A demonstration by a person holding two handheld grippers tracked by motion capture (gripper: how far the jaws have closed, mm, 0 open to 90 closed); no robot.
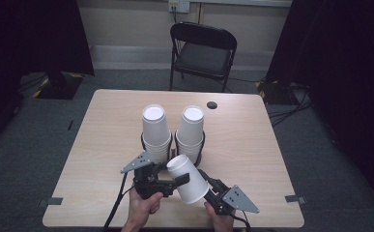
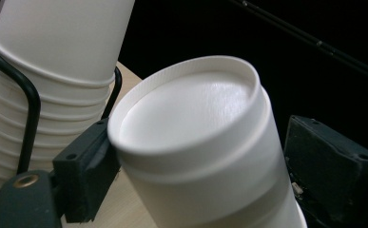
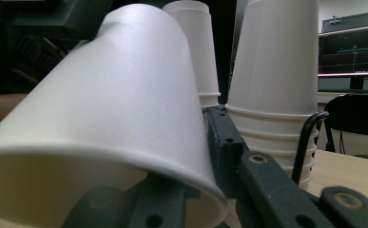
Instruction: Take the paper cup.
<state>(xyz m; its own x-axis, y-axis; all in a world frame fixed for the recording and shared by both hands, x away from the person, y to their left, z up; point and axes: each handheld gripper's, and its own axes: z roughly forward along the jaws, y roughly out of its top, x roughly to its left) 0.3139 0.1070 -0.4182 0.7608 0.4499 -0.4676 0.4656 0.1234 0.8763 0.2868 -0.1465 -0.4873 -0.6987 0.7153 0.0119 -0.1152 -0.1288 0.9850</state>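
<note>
While two wire holders (image 1: 200,145) carry upturned cup stacks (image 1: 155,128), the right hand-held gripper (image 1: 212,189) pinches a loose cup (image 1: 188,180) (base visible up close); the left hand-held gripper (image 1: 175,181) is spread.

A black folding chair (image 1: 203,53) stands on grey carpet (image 1: 339,159) between dark curtains (image 1: 344,58), before a pale wall (image 1: 136,21).

Matt white paper cup (image 1: 188,180) (smooth-walled); pale wood-grain table (image 1: 252,140).

Both hands enter at six o'clock. The left hand (image 1: 143,205) aims its black two-jaw tongs (image 1: 180,180) toward three o'clock, jaws parted. The right hand (image 1: 219,221) angles its black two-jaw tongs (image 1: 205,187) toward ten o'clock, jaws clamped.
</note>
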